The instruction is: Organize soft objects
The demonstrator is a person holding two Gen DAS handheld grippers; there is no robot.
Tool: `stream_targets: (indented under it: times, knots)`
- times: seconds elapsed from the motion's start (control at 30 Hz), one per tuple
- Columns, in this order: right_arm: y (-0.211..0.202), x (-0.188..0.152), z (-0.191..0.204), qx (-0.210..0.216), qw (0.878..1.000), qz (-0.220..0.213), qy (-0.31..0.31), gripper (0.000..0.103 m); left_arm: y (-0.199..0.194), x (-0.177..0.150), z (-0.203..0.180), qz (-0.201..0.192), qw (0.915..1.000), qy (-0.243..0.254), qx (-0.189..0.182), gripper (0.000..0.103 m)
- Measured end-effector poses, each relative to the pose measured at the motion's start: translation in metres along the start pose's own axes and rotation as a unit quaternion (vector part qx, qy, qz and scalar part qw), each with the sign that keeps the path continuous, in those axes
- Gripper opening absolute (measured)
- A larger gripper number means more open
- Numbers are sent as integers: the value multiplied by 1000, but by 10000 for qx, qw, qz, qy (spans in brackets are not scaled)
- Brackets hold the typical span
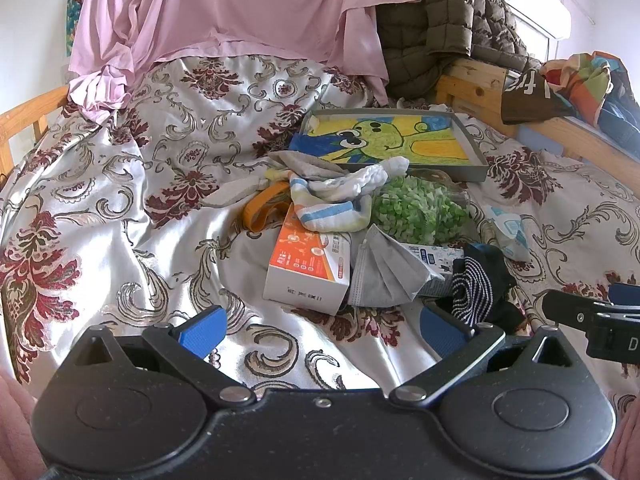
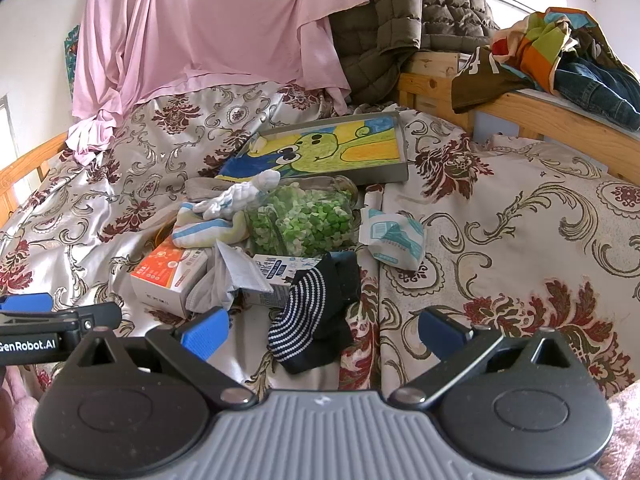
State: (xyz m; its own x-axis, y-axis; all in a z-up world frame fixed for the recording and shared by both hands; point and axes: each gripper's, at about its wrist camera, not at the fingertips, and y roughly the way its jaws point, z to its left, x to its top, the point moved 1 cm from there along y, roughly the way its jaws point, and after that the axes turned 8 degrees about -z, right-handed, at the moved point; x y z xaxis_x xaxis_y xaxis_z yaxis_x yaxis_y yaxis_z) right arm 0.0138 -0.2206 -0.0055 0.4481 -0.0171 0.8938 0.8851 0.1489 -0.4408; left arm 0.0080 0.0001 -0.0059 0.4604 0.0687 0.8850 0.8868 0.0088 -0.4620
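A heap of small things lies mid-bed. A dark striped sock (image 2: 316, 308) lies just ahead of my open right gripper (image 2: 322, 332), roughly between its blue pads and not touched. The same sock (image 1: 474, 292) sits beside the right finger of my open left gripper (image 1: 322, 328), which holds nothing. Pale striped socks (image 1: 340, 196) (image 2: 216, 216) and a grey sock (image 1: 308, 164) rest on an orange box (image 1: 308, 268) (image 2: 168, 276). A grey face mask (image 1: 384, 272) (image 2: 224, 276) leans against the box.
A grey tray (image 1: 460, 174) (image 2: 380, 178) with a frog drawing lies behind the heap. A bag of green bits (image 2: 304, 220) and a tissue pack (image 2: 394, 240) lie nearby. A pink sheet (image 1: 224, 20), a puffer jacket (image 1: 440, 20) and a wooden rail (image 2: 560, 124) border the bed.
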Motion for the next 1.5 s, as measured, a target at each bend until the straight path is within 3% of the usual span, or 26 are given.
stream_targets:
  times: [1.5]
  knots:
    - [0, 0, 0, 1, 10000, 10, -1, 103, 1, -5, 1, 36, 10000, -16, -7, 102]
